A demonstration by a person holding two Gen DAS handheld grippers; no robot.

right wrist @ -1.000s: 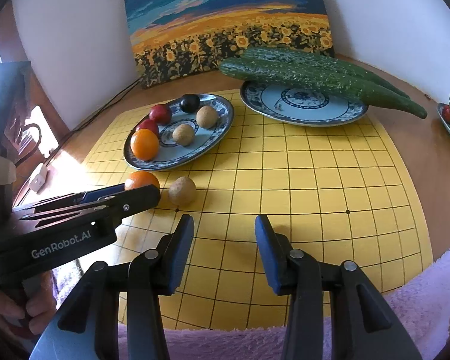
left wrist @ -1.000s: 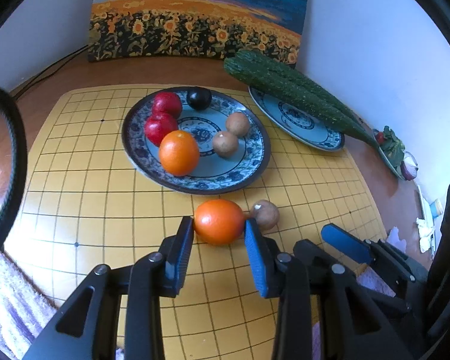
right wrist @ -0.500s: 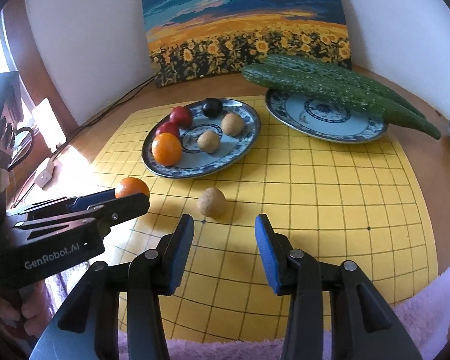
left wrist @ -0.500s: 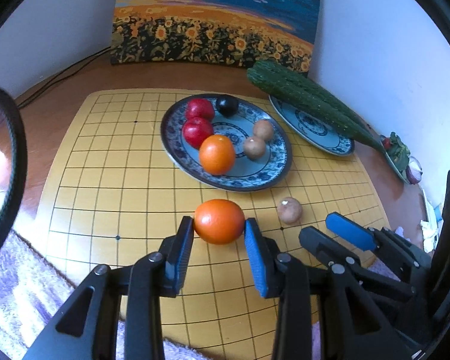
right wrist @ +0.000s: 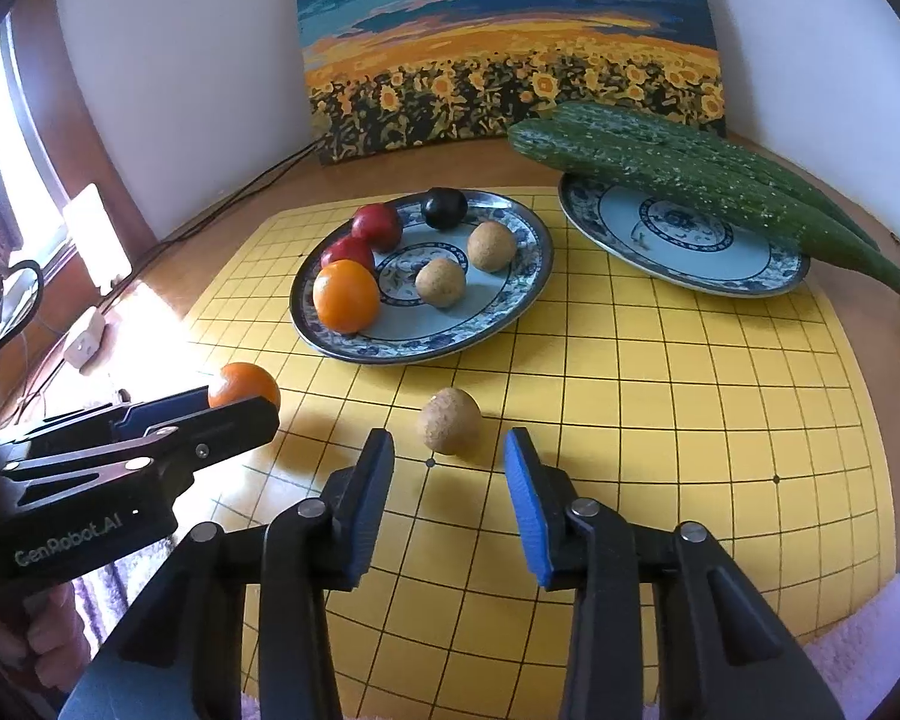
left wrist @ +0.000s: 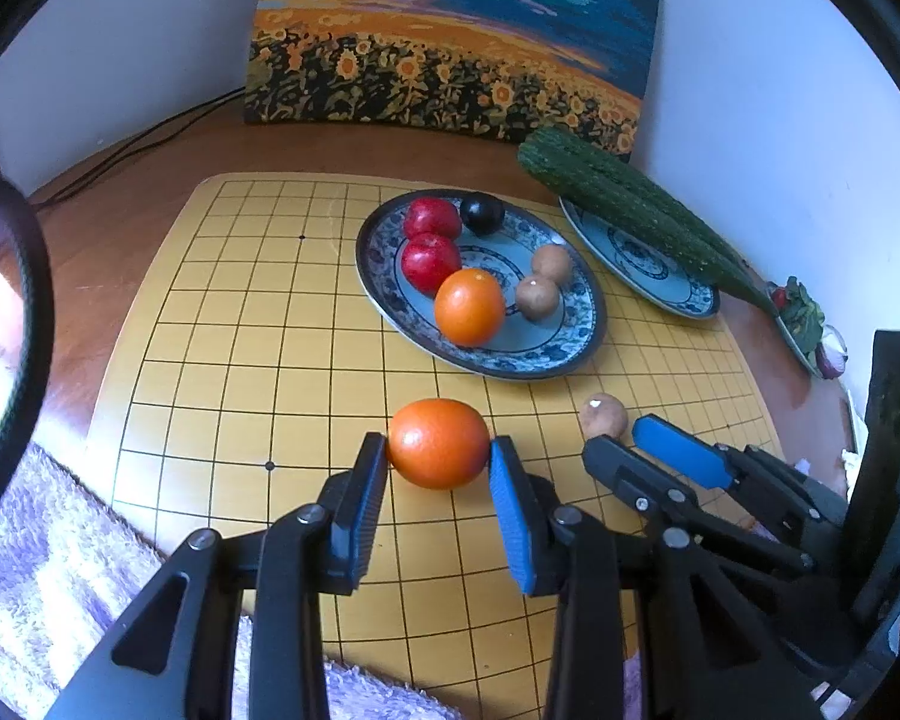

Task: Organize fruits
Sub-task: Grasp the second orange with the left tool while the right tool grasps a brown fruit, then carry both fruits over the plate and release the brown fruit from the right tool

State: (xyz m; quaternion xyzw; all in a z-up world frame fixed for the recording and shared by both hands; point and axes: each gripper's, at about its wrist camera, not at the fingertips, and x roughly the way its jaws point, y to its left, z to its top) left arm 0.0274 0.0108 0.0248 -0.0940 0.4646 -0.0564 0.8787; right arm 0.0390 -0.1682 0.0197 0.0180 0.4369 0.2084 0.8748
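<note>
My left gripper point(left wrist: 438, 462) is shut on an orange point(left wrist: 438, 443) and holds it above the yellow grid mat point(left wrist: 240, 360); it also shows in the right wrist view point(right wrist: 243, 387). A blue patterned plate point(left wrist: 576, 336) holds another orange point(left wrist: 469, 306), two red fruits point(left wrist: 431, 261), a dark plum point(left wrist: 482, 213) and two brown kiwis point(left wrist: 537, 297). A loose kiwi point(right wrist: 448, 420) lies on the mat just ahead of my open, empty right gripper point(right wrist: 448, 462), between its fingertips' line.
A second patterned plate point(right wrist: 678, 252) at the back right carries large cucumbers point(right wrist: 690, 180). A sunflower painting point(right wrist: 510, 60) leans on the wall. Cables run along the left. A purple towel point(left wrist: 60, 570) lies at the mat's near edge.
My left gripper has lifted the orange and drawn it back and left, away from the plate. My right gripper has moved forward and left toward the loose kiwi.
</note>
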